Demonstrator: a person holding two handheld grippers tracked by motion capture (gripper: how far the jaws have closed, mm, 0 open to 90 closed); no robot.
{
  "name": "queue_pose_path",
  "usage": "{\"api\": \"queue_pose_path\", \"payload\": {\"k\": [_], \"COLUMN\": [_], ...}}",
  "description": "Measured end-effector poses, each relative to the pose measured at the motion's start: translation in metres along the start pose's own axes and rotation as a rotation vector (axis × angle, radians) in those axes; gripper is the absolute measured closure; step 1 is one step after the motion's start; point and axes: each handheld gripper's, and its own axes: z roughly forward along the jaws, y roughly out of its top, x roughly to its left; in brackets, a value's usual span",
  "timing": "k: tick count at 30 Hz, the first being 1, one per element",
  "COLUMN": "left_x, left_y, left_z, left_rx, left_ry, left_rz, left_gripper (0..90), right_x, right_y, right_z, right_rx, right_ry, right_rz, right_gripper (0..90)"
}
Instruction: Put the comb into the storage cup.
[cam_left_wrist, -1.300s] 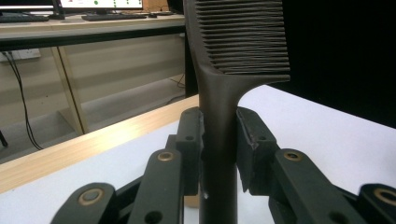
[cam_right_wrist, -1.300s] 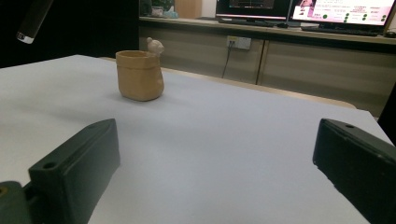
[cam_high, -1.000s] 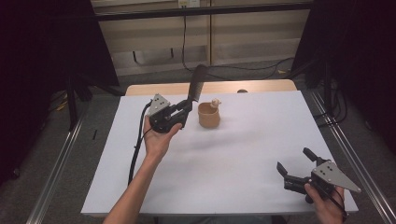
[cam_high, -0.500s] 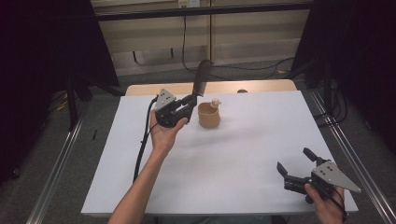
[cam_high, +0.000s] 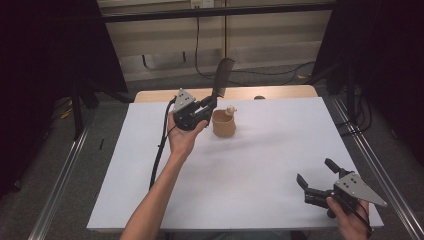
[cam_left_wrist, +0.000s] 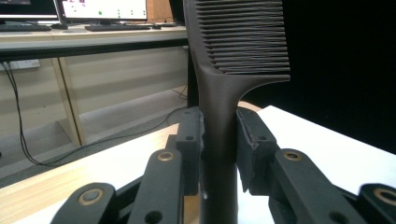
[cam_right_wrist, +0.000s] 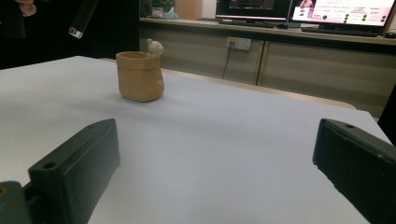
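Comb handle sits pinched upright in the left claw, just beside the tan cup. Right claw rests wide open, holding nothing, low over the worktop.

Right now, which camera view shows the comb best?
The left gripper view: the comb stands close, teeth sharp, handle clamped in the left gripper. The high view shows it small; the right gripper view catches just its handle end.
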Motion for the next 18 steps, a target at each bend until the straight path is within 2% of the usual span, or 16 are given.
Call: {"api": "queue_pose_path", "payload": {"k": [5,18], "left_x": [-0.004,-0.005], "left_y": [0.003,0.005], "left_z": [0.009,0.026], "left_rx": [0.000,-0.009], "left_ry": [-0.003,-0.004], "left_rz": [0.027,0.016], "left_gripper": [72.7,72.7], "right_x": [0.000,0.000], "right_y": [0.000,0.000], "right_z": [0.000,-0.001], "right_rx": [-0.001,-0.003], "right_ry": [-0.001,0.000], "right_rz": [-0.001,0.000], "right_gripper": [0.2,0.2]}}
